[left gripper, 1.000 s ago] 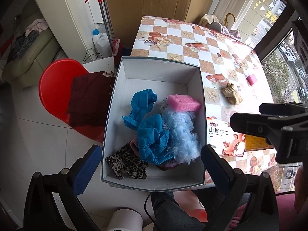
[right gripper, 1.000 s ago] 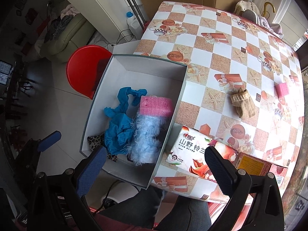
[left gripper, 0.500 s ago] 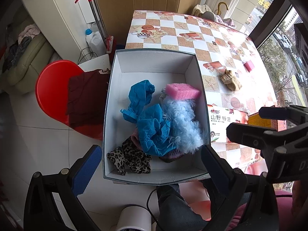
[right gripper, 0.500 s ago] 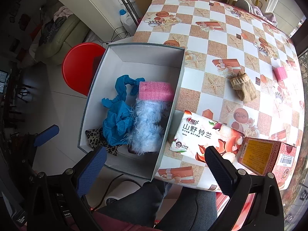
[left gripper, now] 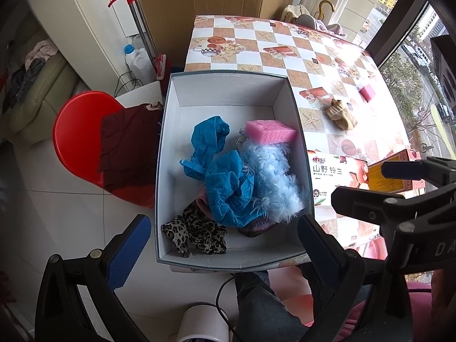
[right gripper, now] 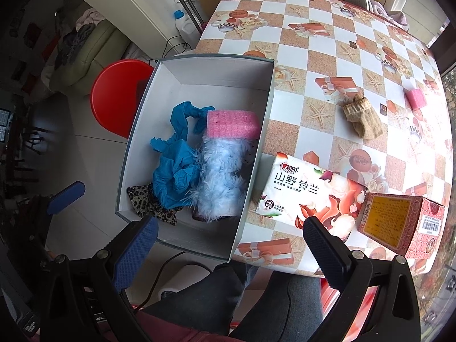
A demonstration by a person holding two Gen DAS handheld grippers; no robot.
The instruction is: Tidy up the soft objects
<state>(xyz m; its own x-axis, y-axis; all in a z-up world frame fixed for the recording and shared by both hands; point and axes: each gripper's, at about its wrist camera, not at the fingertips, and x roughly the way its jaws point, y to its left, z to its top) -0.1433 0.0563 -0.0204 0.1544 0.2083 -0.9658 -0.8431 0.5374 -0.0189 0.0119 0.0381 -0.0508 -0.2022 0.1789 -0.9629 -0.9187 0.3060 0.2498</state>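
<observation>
Both claws spread, gripping nothing: left claw [left gripper: 221,245] and right claw [right gripper: 229,245] at frame bottom. Rectangular white cardboard box [right gripper: 199,71] at centre holds crinkly blue cloth [left gripper: 225,188], fluffy pale-blue boa [left gripper: 273,176], pink foam block [left gripper: 270,132], leopard-print fabric [left gripper: 196,233]. Knitted tan sock [right gripper: 362,119] lies right on checkered desk [right gripper: 313,28].

Two pink sponges [right gripper: 232,125] [right gripper: 416,99], one tan sock [right gripper: 362,119], one blue cloth [right gripper: 173,171], one tissue pack [right gripper: 307,193].
</observation>
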